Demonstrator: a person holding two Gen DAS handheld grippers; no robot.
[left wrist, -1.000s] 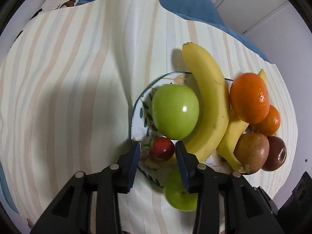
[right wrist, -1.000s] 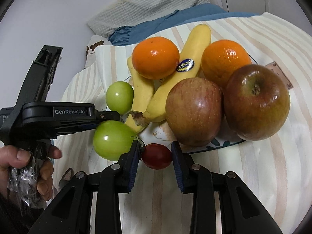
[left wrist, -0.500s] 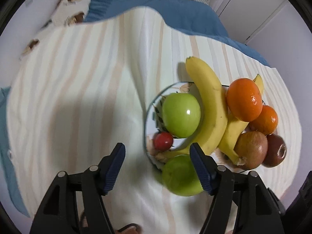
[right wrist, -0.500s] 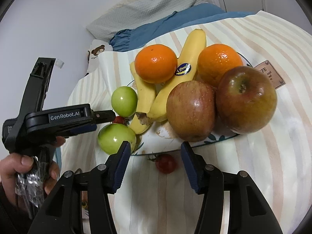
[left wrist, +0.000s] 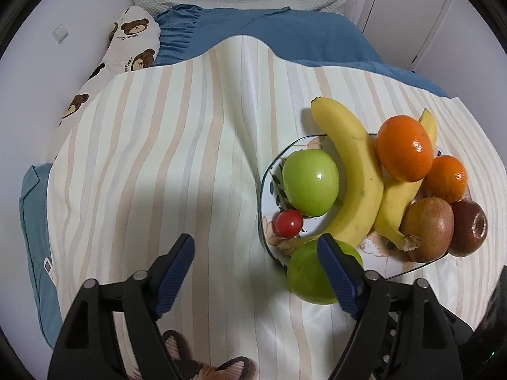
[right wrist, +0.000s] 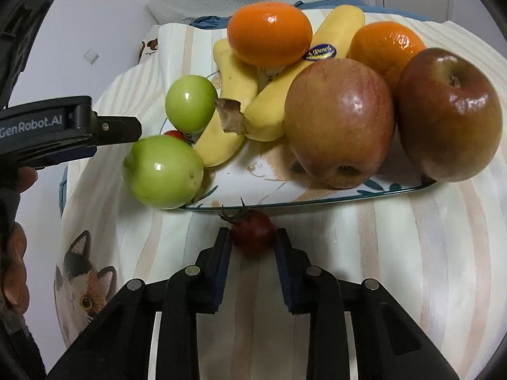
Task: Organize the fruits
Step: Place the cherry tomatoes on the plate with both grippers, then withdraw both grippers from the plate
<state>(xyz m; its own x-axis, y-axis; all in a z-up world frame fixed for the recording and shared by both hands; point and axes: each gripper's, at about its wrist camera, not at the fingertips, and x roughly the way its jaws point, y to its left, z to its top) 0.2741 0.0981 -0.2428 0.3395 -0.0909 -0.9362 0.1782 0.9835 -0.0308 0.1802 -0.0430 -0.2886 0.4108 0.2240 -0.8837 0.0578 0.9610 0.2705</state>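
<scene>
The small dark-red cherry tomato with a green stalk (right wrist: pixel 253 232) lies on the striped bedcover (right wrist: pixel 396 253), just outside the near rim of the glass plate with a leaf pattern (right wrist: pixel 317 202). The right gripper (right wrist: pixel 253 240) is closed narrowly on it, pads at both sides. A good lift keeps the squeeze gentle, since the skin looks soft, rises clear of the rim, then sets the fruit on bare plate beside the bananas. The left gripper (left wrist: pixel 253 253) hangs empty, its jaws opening wide. Counted: two cherry tomatoes, two green apples, two bananas, two oranges, two red apples.
</scene>
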